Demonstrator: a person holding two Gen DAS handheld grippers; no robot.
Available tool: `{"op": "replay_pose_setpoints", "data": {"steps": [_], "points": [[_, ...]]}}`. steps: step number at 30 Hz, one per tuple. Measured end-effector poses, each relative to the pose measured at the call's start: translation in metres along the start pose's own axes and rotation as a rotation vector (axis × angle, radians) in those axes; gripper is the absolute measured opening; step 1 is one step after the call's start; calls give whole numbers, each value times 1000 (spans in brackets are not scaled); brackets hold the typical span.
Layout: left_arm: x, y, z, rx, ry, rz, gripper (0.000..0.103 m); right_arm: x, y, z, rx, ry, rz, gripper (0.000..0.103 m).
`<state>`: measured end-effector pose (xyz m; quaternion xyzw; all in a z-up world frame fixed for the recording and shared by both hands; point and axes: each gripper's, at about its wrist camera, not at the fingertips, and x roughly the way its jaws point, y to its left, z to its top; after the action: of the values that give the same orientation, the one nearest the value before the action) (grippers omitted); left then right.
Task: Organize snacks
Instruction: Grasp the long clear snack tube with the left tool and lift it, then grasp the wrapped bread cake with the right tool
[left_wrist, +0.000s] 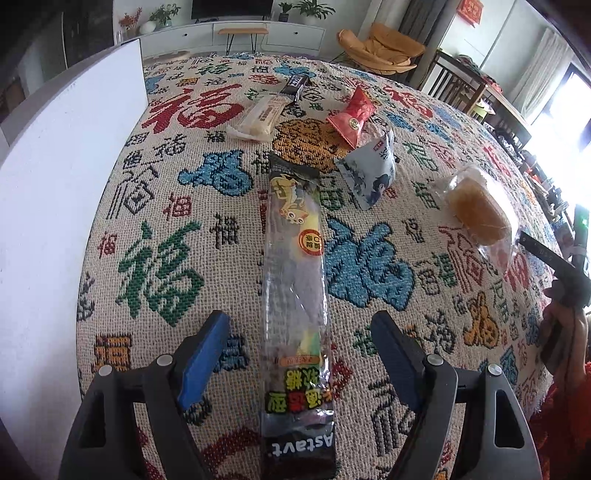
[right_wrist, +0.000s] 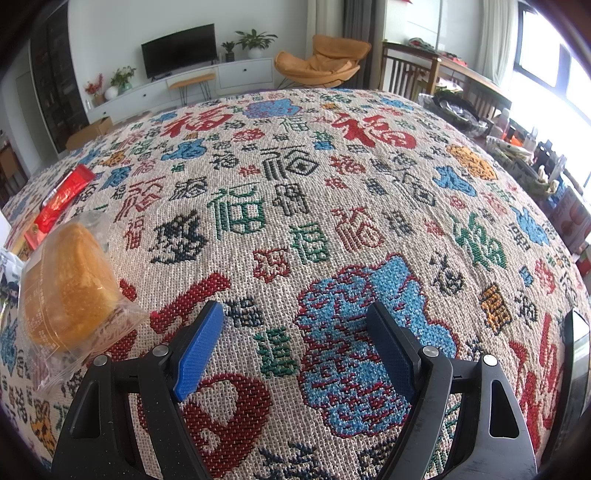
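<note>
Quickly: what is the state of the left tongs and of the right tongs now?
Left tongs: open, astride the long black-and-clear plastic candy packet, not pressing it.
Right tongs: open, holding nothing, above the patterned woven cloth.

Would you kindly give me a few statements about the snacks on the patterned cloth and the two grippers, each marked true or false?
1. The long black candy packet lies between the open fingers of the left gripper. True.
2. The right gripper is clamped on the clear-wrapped golden cake. False: its jaws are open and empty, and the cake lies on the cloth to their left.
3. The red packet lies farther from the left gripper than the blue-and-white packet. True.
4. The pale wrapped bar is stacked on top of the golden cake. False: the two lie far apart on the cloth.
5. A white board stands along the left edge of the left wrist view. True.
</note>
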<state>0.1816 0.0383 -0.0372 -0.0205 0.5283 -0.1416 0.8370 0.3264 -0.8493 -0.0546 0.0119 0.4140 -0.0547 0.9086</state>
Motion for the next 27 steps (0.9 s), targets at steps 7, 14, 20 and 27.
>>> {"op": "replay_pose_setpoints", "data": {"steps": [7, 14, 20, 27], "points": [[1, 1, 0, 15, 5, 38, 79, 0, 0, 0, -1, 0, -1, 82], [0, -16, -8, 147, -20, 133, 36, 0, 0, 0, 0, 0, 0, 82], [-11, -17, -18, 159, -63, 93, 17, -10, -27, 10, 128, 19, 233, 84], [-22, 4, -35, 17, -117, 14, 16, -60, 81, 53, -306, 22, 450, 84]]}}
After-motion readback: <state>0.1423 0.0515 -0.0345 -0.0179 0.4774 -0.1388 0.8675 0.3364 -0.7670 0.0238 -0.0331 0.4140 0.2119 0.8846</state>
